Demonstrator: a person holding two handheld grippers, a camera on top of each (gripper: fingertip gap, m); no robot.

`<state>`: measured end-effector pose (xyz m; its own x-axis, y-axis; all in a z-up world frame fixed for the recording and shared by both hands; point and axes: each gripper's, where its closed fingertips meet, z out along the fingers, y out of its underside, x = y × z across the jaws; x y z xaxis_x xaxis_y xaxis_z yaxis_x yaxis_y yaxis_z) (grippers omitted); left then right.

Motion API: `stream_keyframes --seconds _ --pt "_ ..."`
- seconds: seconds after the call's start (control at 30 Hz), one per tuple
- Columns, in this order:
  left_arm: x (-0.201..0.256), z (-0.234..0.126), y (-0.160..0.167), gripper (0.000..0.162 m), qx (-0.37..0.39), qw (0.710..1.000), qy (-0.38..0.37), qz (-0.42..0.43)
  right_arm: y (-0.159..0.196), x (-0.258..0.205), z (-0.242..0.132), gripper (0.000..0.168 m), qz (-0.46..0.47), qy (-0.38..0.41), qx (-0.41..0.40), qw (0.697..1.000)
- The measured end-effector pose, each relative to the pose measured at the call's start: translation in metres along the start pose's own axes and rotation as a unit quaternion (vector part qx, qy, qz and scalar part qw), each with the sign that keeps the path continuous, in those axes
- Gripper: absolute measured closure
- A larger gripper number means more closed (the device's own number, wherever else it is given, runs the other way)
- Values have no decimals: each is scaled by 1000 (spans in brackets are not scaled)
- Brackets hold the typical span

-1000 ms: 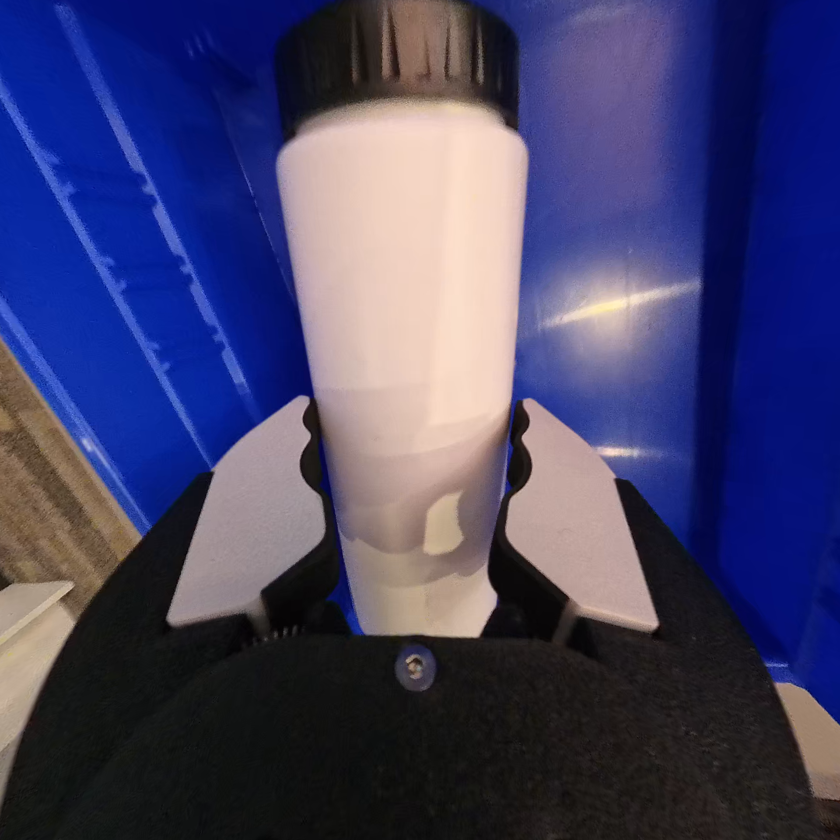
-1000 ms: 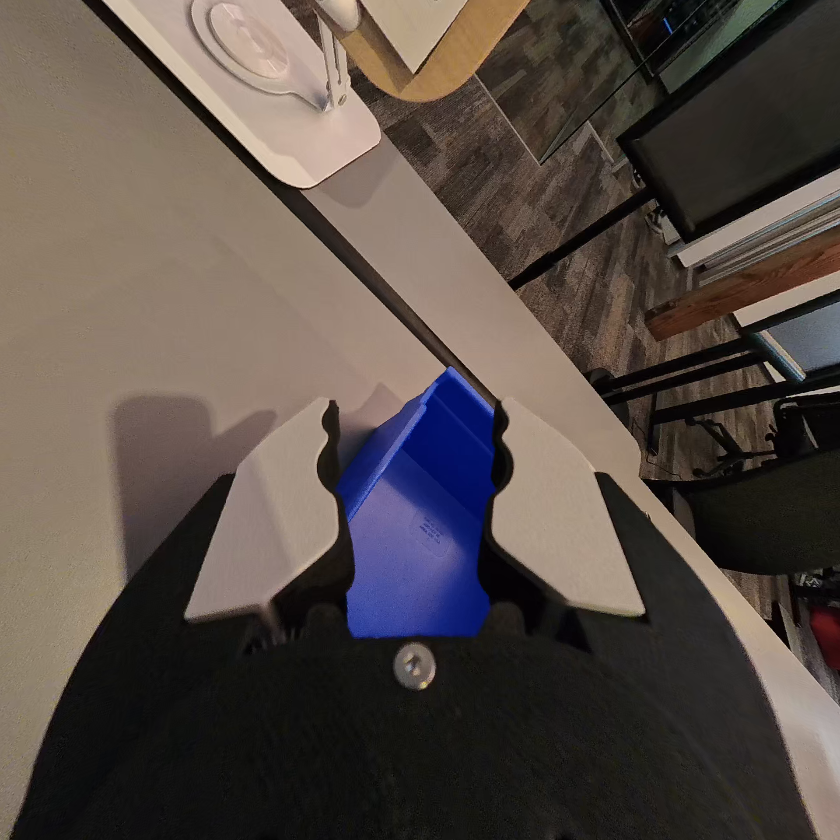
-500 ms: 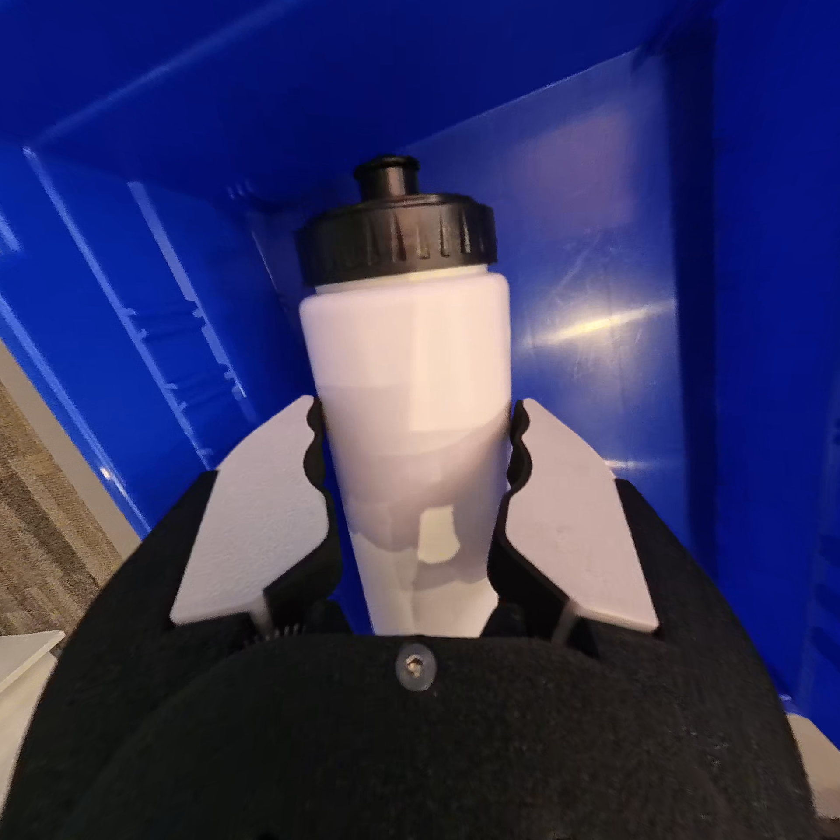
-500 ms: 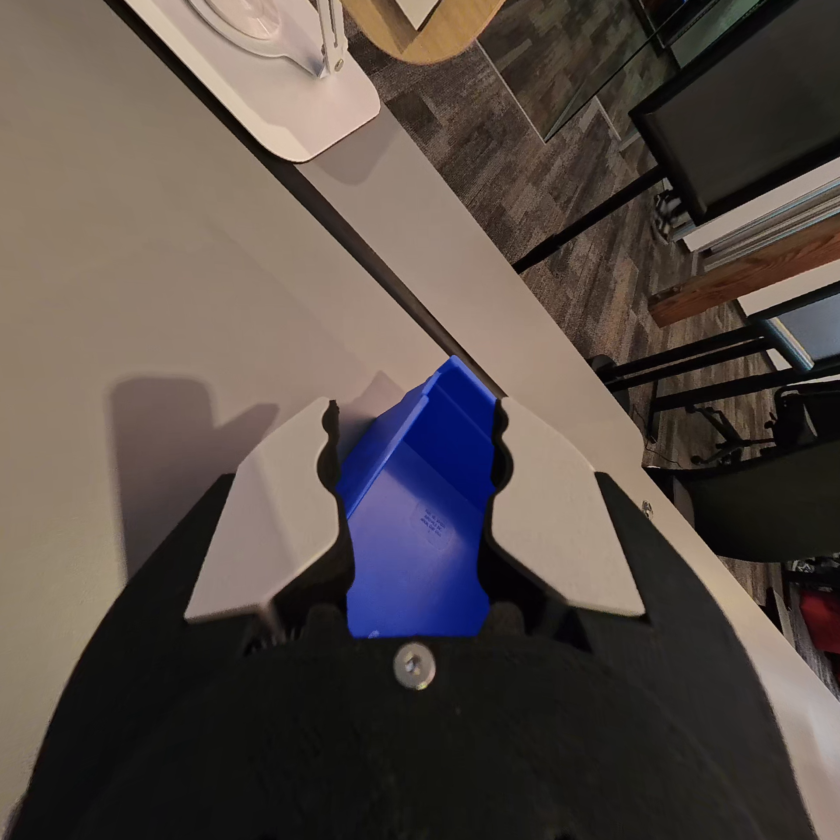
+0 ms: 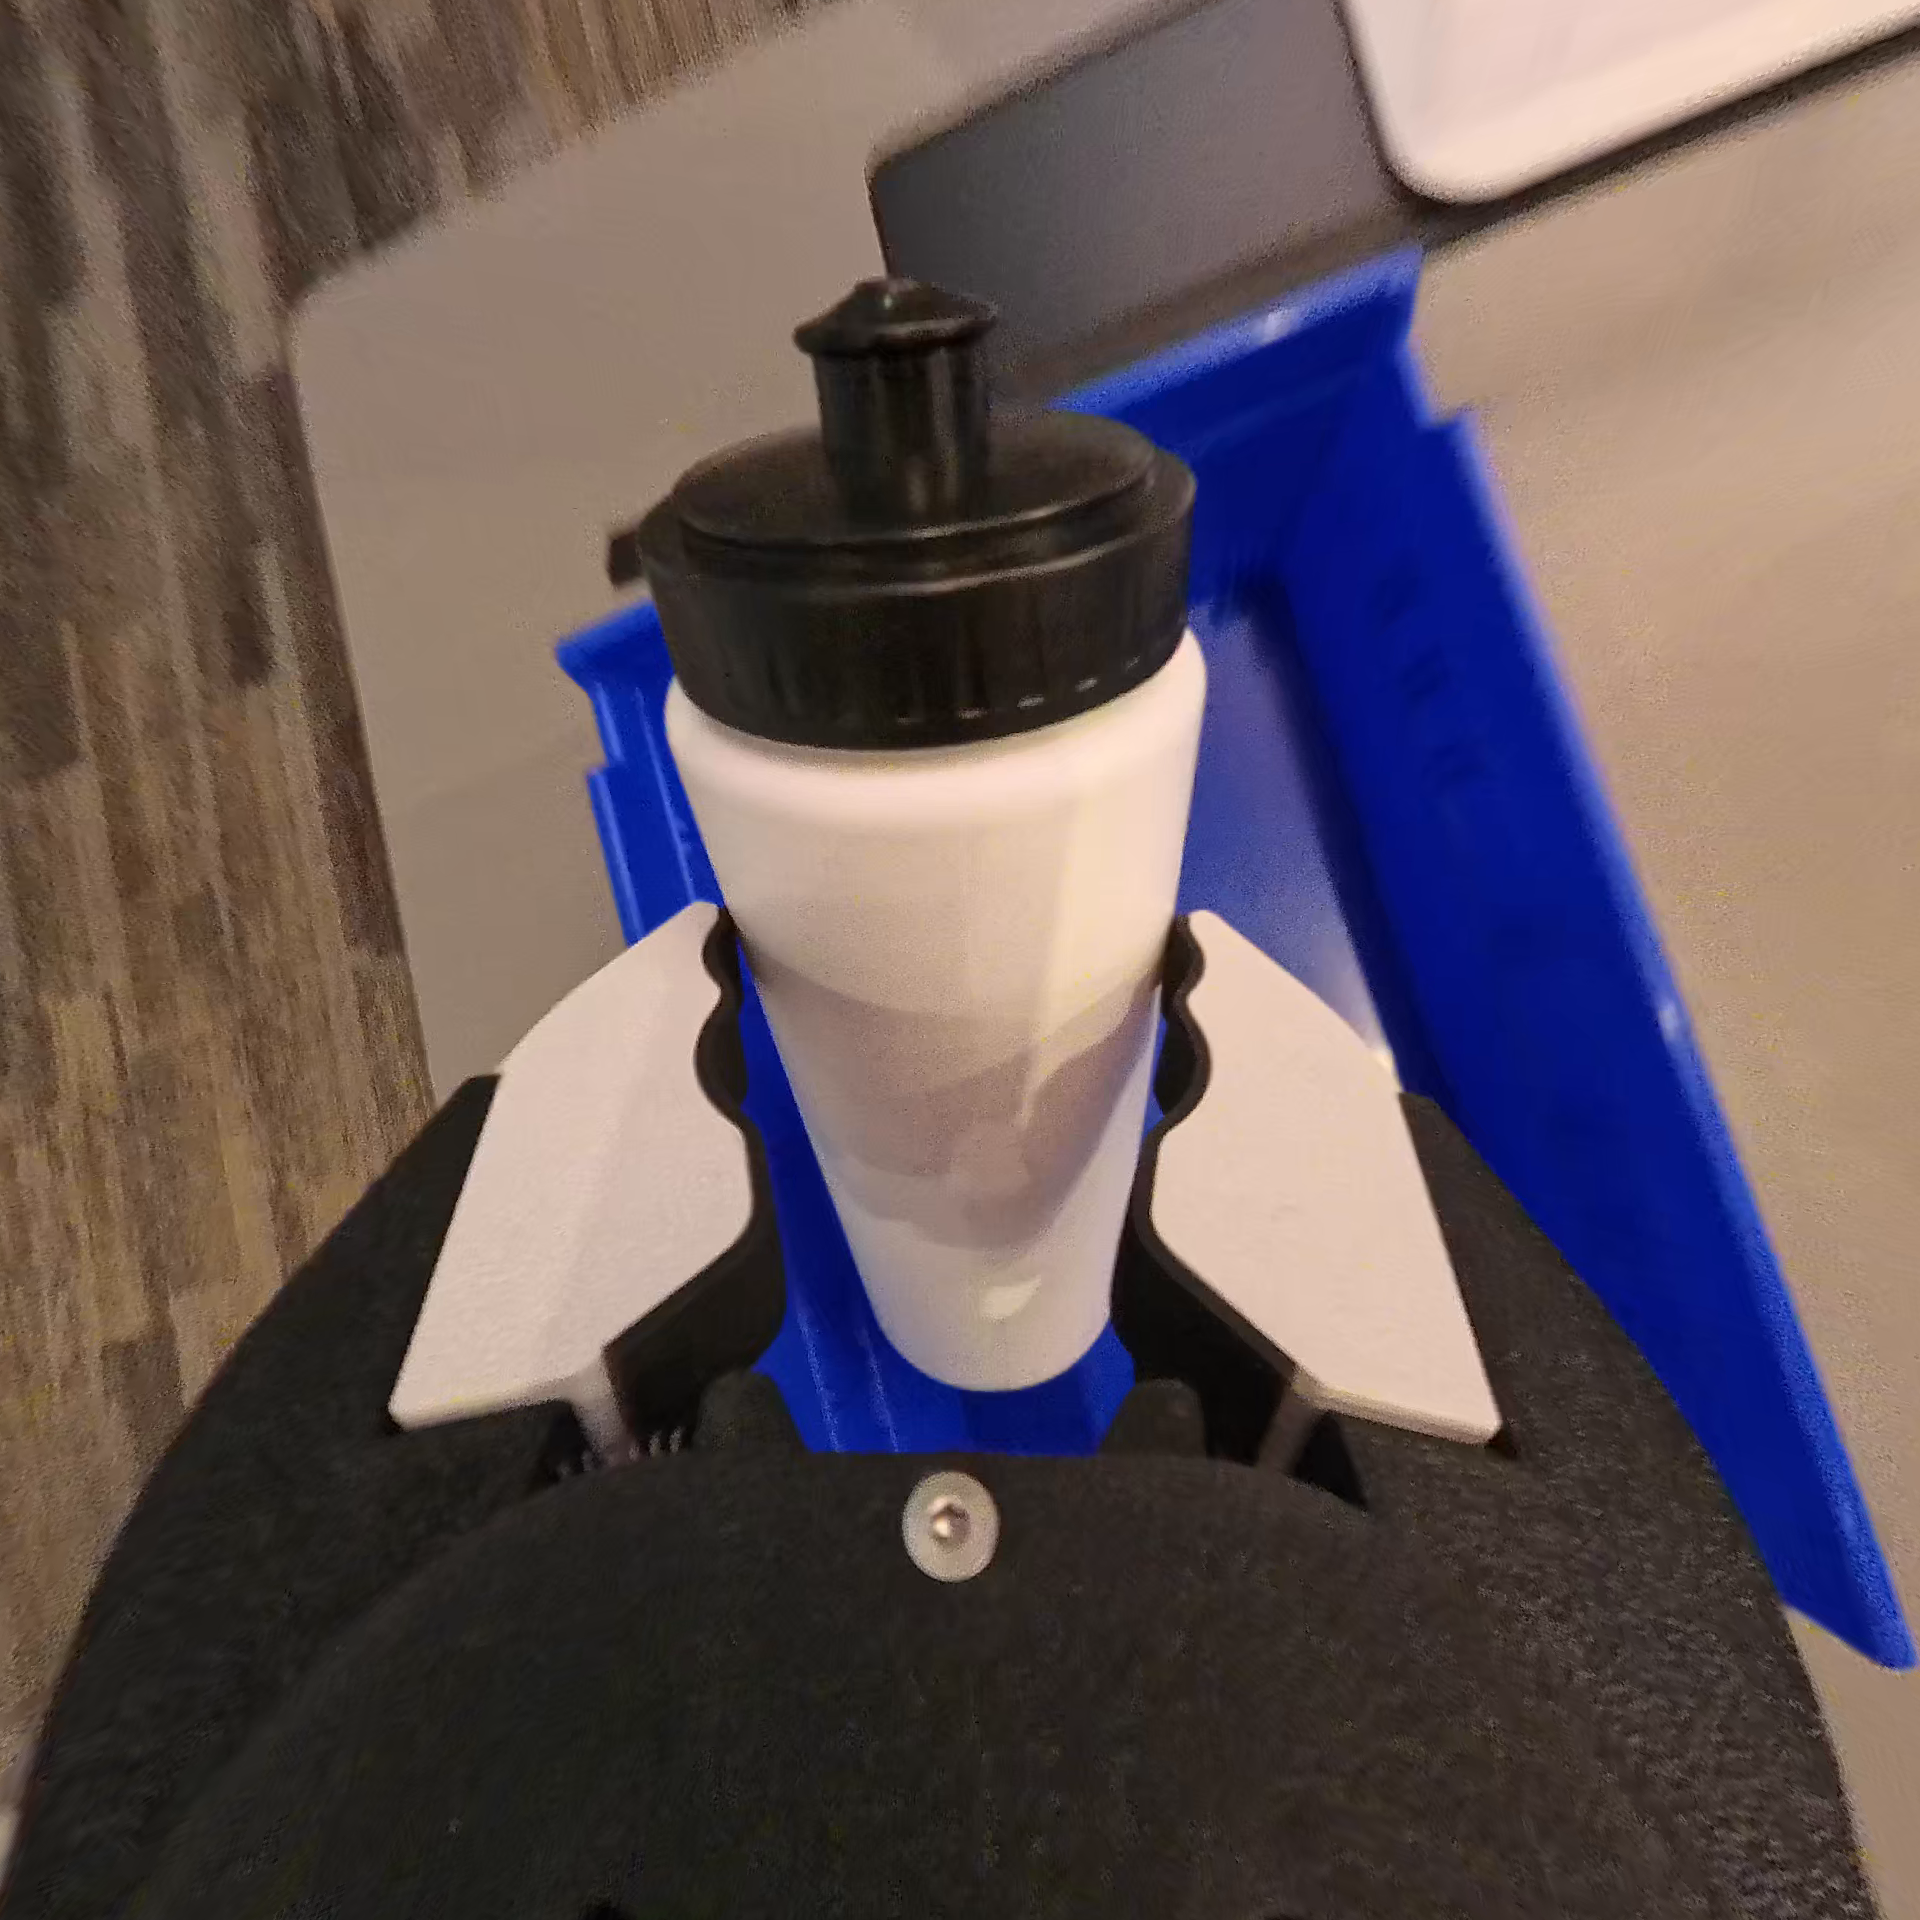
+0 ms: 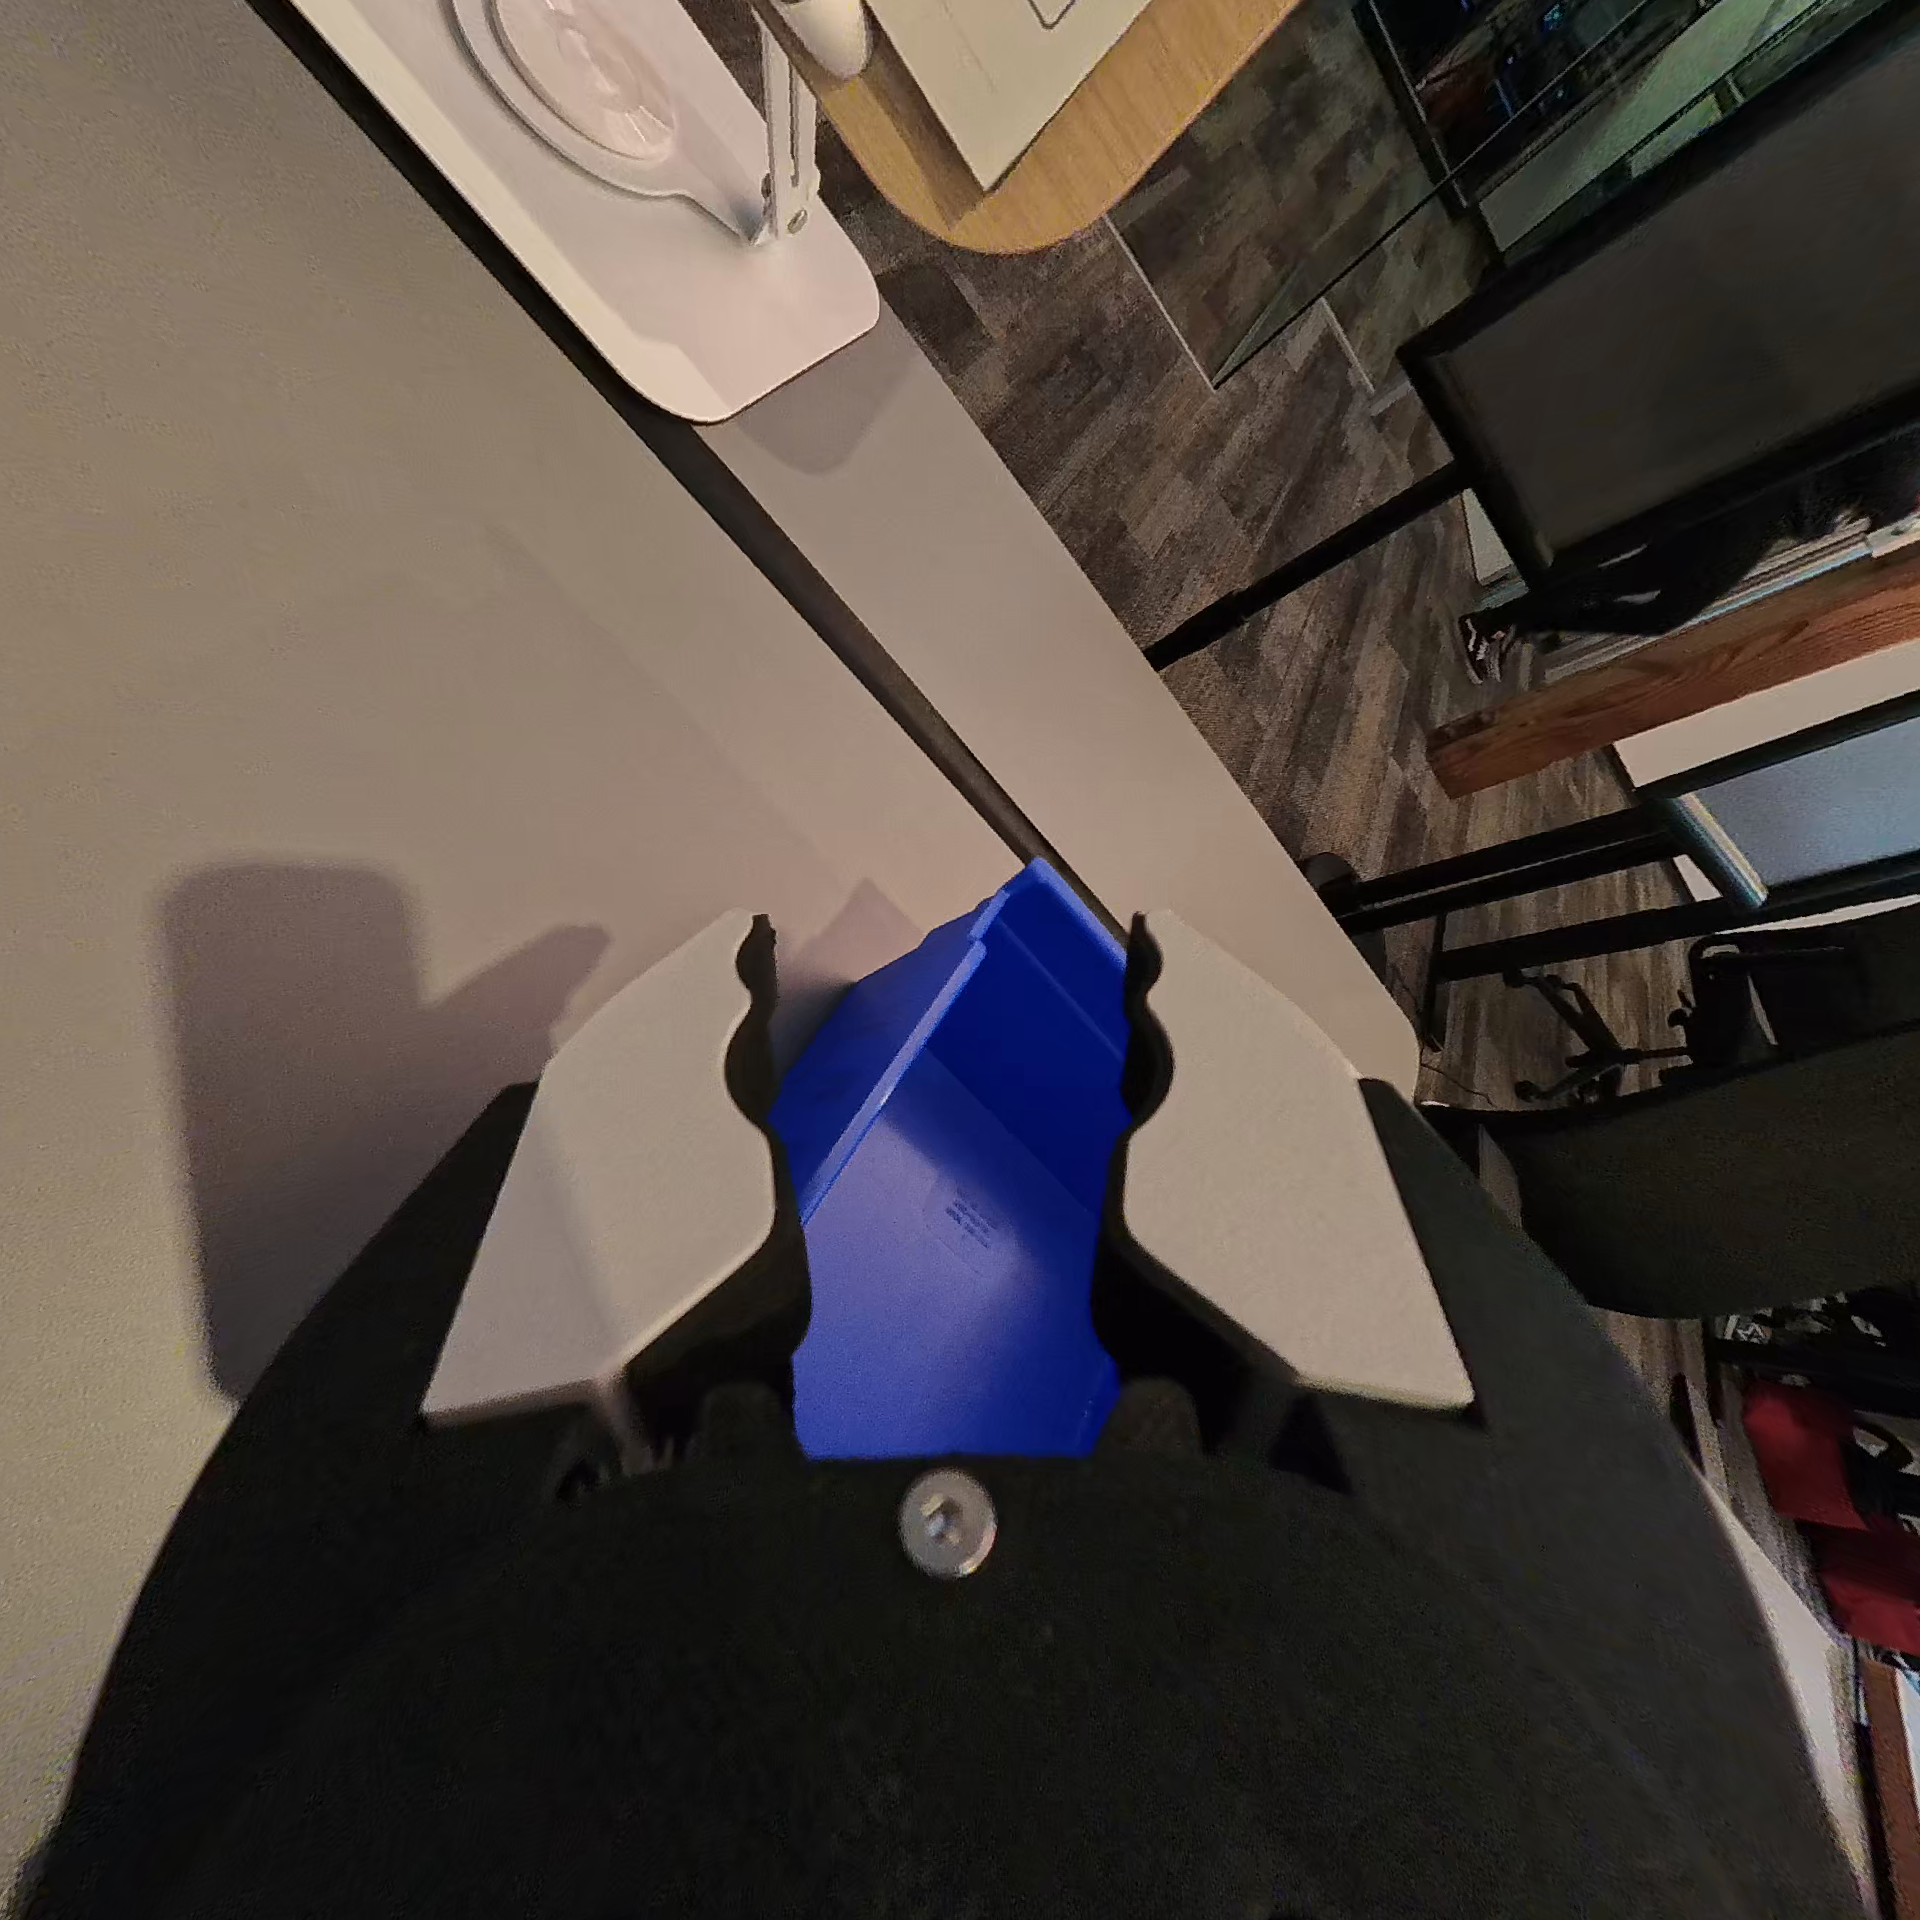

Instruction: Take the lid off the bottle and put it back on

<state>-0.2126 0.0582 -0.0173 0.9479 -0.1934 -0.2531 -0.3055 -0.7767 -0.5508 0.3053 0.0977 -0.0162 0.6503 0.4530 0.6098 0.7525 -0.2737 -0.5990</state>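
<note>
Bottle (image 5: 935,914), white with its black lid (image 5: 914,603) screwed on, is sitting in your left gripper (image 5: 951,1049), whose two fingers are pressing against the lower body from either side. Its long axis is running away from the left wrist camera along the fingers, base nearest the camera and the lid's pull spout pointing to the far end. You are holding it over the blue bin (image 5: 1507,935), which is lying on the pale tabletop (image 5: 468,436) and reaching out to the right and behind the bottle; whether the base is touching the bin is not something you can tell, since the picture is blurring a little. Carpeted floor (image 5: 135,727) is showing on the left, past the table edge, and a white tray-like base (image 5: 1621,83) is lying at the far right corner. Your right gripper (image 6: 951,1039) is hanging with its fingers apart and nothing between them, looking down on the blue bin (image 6: 966,1195) on the tabletop (image 6: 312,623). Farther off in that view, a white lamp base (image 6: 665,208) is resting near the table's far edge, with dark furniture (image 6: 1662,343) standing on the floor to the right.
</note>
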Motion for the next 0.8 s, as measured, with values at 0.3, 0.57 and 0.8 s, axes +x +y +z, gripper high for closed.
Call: stream_keyframes --seconds 0.3,0.57,0.8 --pt "25 -84 -67 84 244 970 -1 22 -10 -1 -8 102 -10 7 14 1000" --pt "134 -152 -83 84 348 902 250 52 -48 -15 -34 103 5 -25 107 994" --pt "256 -150 -72 84 323 826 451 103 -141 -91 -134 93 161 -359 382 837"
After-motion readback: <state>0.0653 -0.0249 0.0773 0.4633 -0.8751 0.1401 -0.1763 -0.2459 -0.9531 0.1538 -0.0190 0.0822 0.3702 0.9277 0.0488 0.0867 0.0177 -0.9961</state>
